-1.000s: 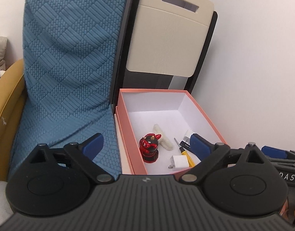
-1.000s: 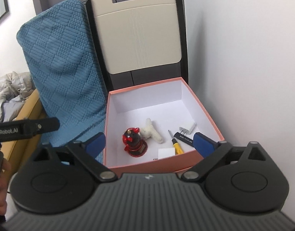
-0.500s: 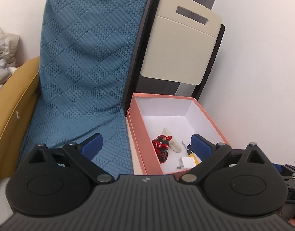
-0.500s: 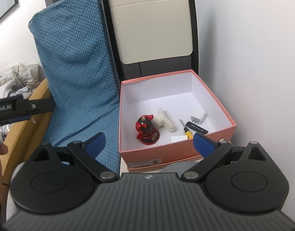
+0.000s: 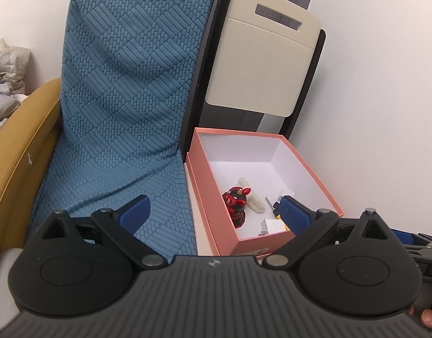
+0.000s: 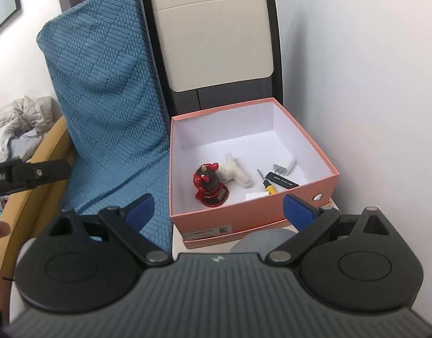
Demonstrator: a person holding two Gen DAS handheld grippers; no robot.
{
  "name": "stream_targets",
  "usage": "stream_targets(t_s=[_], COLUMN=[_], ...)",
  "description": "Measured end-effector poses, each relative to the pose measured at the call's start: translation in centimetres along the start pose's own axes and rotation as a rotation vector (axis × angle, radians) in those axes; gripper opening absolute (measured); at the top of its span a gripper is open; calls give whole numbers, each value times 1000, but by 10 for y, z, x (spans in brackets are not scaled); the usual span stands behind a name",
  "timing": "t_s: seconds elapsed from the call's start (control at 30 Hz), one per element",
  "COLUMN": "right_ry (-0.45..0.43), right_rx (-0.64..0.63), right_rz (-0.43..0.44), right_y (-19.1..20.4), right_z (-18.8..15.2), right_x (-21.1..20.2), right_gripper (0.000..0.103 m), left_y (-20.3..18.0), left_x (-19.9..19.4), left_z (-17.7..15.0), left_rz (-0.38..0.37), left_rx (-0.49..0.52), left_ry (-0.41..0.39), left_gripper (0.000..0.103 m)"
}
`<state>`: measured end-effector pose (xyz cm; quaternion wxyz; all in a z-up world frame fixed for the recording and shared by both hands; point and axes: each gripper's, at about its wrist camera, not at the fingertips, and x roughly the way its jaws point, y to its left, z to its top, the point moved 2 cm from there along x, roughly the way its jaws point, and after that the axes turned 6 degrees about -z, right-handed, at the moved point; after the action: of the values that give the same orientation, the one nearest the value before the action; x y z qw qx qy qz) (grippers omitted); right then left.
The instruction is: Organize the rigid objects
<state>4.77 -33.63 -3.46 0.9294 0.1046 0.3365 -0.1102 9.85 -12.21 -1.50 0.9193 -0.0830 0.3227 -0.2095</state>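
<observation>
The box (image 6: 252, 188) sits open beside the blue cushion (image 6: 108, 107), with a folded chair (image 6: 216, 36) leaning on the wall behind it. Inside, near the front, lie the figurine (image 6: 210, 186), a white fluffy piece (image 6: 234, 170) touching it, a screwdriver (image 6: 268, 184), a black stick (image 6: 282, 180), a charger (image 6: 283, 167) and a white block (image 6: 256, 195), mostly hidden by the front wall. All of them rest loose on the box floor.

Both grippers hang in front of the box, apart from it. The left gripper (image 5: 213, 209) has its fingers spread wide and holds nothing; the right gripper (image 6: 220, 207) is the same — wide apart, empty.

As a judgement, the gathering looks mostly or wholly done: every small rigid thing in view is already in the box, and nothing loose shows on the cushion. What may be left is tidying the items inside — or closing the box, whose lid appears to sit under it.
</observation>
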Motion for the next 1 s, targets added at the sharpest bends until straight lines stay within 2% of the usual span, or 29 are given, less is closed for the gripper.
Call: stream_targets(t_s=[0.47, 1.0], right_ry=[2, 6], right_rx=[-10, -21], right_rz=[-11, -5], right_y=[1, 2], right_z=[-2, -4], right_x=[1, 2], right_gripper=[99, 99], left_y=[-4, -3], left_x=[1, -4], left_z=[-4, -3], left_rz=[1, 26], left_rx=[34, 21], left_ry=[23, 1], left_gripper=[100, 100])
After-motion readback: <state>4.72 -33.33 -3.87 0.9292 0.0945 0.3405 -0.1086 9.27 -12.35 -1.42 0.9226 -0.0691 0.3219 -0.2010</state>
